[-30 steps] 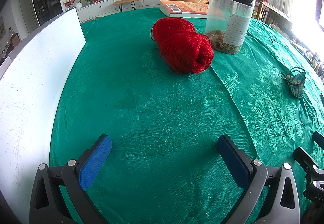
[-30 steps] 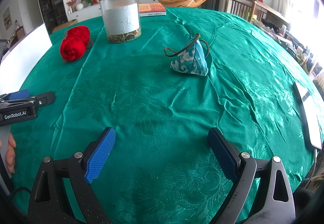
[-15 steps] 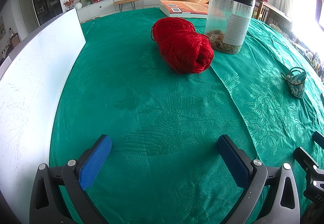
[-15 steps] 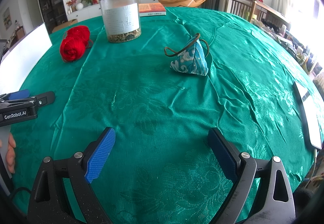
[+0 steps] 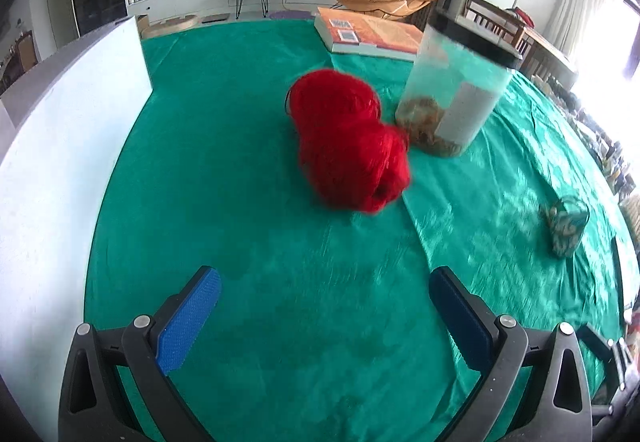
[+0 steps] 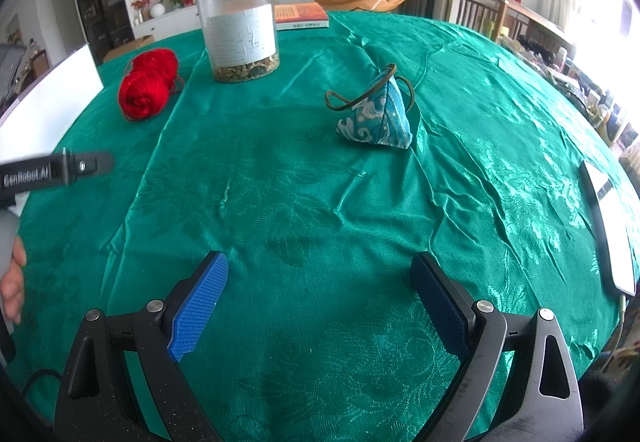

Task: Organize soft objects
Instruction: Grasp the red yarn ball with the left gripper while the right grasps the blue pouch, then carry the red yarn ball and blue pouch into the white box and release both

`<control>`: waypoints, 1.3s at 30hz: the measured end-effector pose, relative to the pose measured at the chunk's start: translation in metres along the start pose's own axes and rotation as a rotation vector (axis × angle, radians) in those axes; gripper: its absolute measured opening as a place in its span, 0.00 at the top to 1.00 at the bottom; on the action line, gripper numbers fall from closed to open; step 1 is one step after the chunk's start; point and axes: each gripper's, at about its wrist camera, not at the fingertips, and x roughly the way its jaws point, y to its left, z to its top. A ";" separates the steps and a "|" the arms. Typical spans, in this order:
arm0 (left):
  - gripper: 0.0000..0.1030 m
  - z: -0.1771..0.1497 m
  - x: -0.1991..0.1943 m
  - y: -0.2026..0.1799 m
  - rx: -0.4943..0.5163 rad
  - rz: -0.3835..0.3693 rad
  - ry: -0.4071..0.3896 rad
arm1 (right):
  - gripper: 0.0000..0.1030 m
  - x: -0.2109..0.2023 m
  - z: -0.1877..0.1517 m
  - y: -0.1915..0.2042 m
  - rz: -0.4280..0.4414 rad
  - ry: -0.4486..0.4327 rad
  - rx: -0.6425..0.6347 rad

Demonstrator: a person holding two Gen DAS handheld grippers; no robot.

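Here both the left hand-held gripper (image 5: 324, 316) and right hand-held gripper (image 6: 320, 302) gape released, facing red yarn (image 5: 350, 140).

The left gripper (image 5: 324, 316) has black, triangular-framed arms with silver screws at the joints, and its jaws carry ribbed blue pads. The right gripper (image 6: 318, 302) is built the same: black arms, silver screws, blue ribbed pads. Seen from the right wrist view, the left tool's black side bears white "GenRobot.AI" lettering, beside a bare-skinned left hand (image 6: 12, 282) and a thin black cable.
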 end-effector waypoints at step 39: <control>0.36 -0.015 -0.209 0.208 -0.104 0.219 -0.115 | 0.60 -0.113 0.179 0.196 0.663 -0.108 -0.301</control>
